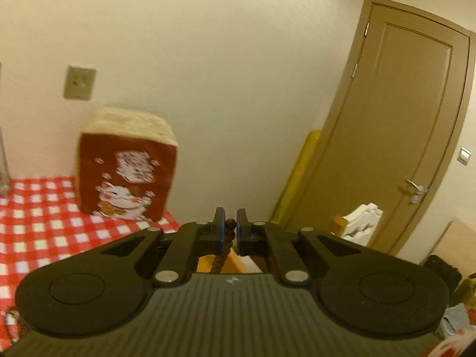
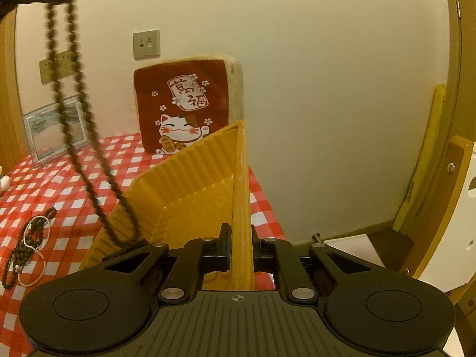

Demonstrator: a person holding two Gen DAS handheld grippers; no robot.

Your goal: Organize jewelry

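Observation:
My left gripper (image 1: 229, 225) is shut on a dark brown bead necklace (image 1: 222, 255), held high in the air. In the right wrist view the necklace (image 2: 78, 125) hangs as a long loop from the left gripper at the top left, and its lower end dips into a yellow ribbed tray (image 2: 190, 190). My right gripper (image 2: 240, 238) is shut on the tray's right wall and holds the tray tilted on the red checked tablecloth (image 2: 53, 184). More beaded jewelry (image 2: 28, 247) lies on the cloth at the left.
A red lucky-cat cushion (image 2: 184, 110) leans against the wall behind the tray, and it shows in the left wrist view (image 1: 128, 175) too. A framed picture (image 2: 55, 131) stands at the back left. A brown door (image 1: 401, 136) is to the right, past the table edge.

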